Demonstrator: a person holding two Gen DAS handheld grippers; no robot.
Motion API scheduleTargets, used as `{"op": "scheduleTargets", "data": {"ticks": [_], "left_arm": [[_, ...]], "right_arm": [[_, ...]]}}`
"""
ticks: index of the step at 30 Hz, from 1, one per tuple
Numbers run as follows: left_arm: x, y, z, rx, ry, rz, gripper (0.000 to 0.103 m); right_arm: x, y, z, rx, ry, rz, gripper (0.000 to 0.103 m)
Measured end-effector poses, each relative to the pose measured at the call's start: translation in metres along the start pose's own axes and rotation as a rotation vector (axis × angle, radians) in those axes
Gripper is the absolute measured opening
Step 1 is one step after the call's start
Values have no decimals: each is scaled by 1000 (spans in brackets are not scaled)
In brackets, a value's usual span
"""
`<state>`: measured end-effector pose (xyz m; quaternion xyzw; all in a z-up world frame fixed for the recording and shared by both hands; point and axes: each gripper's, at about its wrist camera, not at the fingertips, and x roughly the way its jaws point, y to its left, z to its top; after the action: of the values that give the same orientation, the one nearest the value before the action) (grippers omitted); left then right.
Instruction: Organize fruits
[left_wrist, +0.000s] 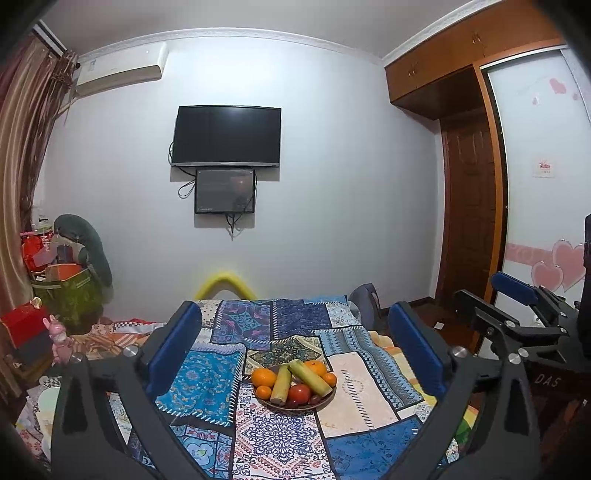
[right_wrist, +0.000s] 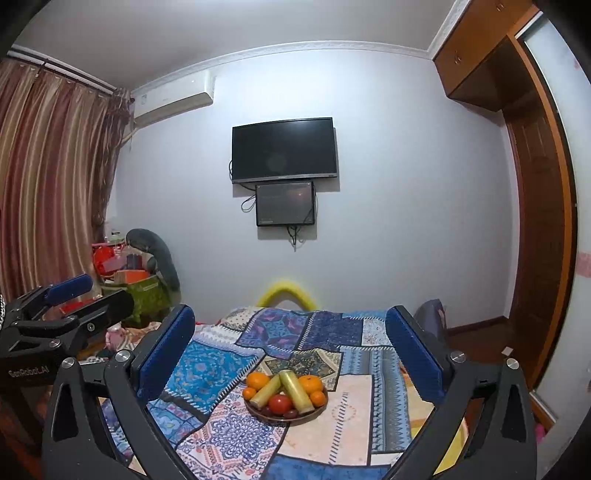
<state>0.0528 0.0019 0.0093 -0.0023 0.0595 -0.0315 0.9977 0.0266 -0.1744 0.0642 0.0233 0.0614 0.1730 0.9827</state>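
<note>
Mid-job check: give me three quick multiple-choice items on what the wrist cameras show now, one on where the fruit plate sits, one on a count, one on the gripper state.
1. Where is the fruit plate?
A. On the patchwork cloth
B. On the floor by the door
C. On the red box

2. How many pale green stalks lie on the plate?
A. None
B. Two
C. Five

3. What state is the left gripper in?
A. Shut on an orange
B. Shut on nothing
C. Open, holding nothing

Answers:
1. A: the plate rests on the patchwork cloth, in front of both grippers.
2. B: two stalks lean across the oranges and the red fruit.
3. C: its blue pads stand wide apart with only cloth and plate seen between them; the right gripper is open likewise.
</note>
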Motion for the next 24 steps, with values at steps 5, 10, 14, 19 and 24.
{"op": "scheduleTargets", "data": {"ticks": [5, 10, 14, 19, 24], "left_arm": [[0, 0, -1, 2, -2, -3, 103], [-1, 1, -1, -4, -3, -10, 103], [-1, 1, -1, -4, -3, -10, 103], [-1, 2, -1, -7, -3, -13, 103], [-1, 1, -1, 2, 6, -31, 103]], "right_arm": [[-2, 0, 1, 2, -3, -1, 103], [-3, -1, 2, 3, -5, -2, 103], [-3, -1, 4, 2, -9, -2, 103], [-4, 0, 5, 3, -10, -2, 103], [-4, 1, 6, 0, -15, -2, 103]]}}
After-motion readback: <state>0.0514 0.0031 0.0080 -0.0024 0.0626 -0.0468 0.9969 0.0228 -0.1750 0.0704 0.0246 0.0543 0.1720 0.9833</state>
